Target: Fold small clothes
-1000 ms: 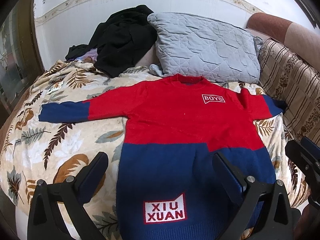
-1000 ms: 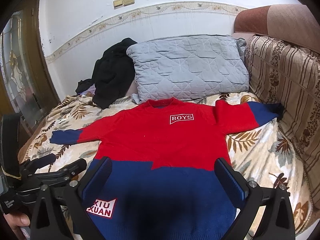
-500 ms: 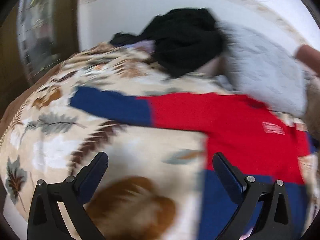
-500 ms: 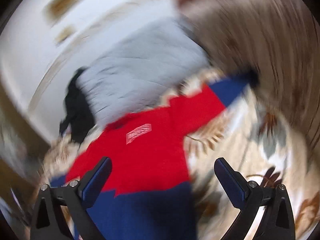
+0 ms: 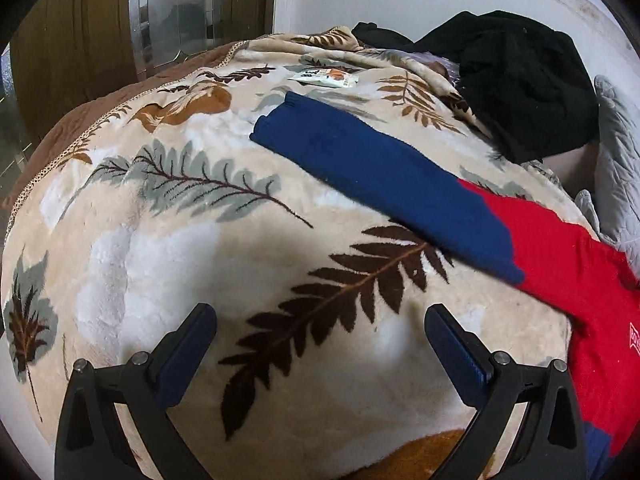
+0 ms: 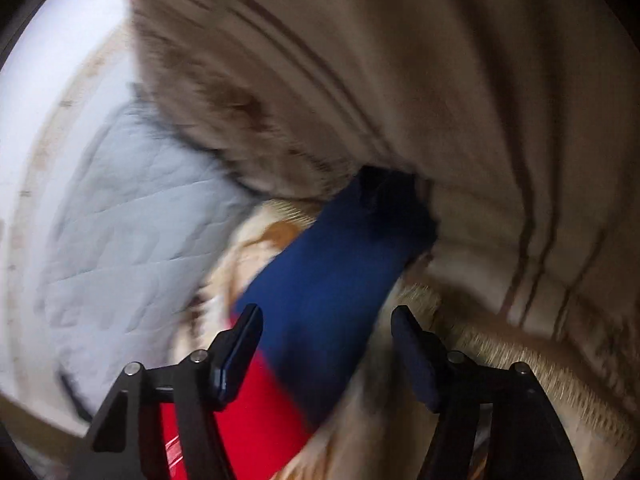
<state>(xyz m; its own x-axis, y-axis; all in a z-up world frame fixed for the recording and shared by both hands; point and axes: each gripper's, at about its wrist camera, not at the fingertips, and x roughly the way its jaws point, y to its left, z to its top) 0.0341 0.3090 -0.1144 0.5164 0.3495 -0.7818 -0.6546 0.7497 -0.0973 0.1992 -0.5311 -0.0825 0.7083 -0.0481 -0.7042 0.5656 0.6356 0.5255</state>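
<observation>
A small red and navy sweater (image 5: 568,276) lies flat on a leaf-patterned blanket. In the left wrist view its left sleeve (image 5: 368,176) stretches up-left, navy at the cuff. My left gripper (image 5: 320,340) is open and empty over bare blanket, short of that sleeve. In the blurred right wrist view the right sleeve (image 6: 336,280) runs up to its navy cuff against a striped cushion. My right gripper (image 6: 326,332) is open, its jaws either side of the sleeve and just above it.
The blanket (image 5: 160,240) covers the bed. A black garment heap (image 5: 520,76) and a small packet (image 5: 324,77) lie at the back. A grey quilted pillow (image 6: 120,220) and a striped cushion (image 6: 440,100) border the right sleeve. A glass door (image 5: 200,12) stands at the left.
Both grippers swung outward from the sweater's hem: the left toward the left sleeve, the right toward the right sleeve and close to it. Both stayed open.
</observation>
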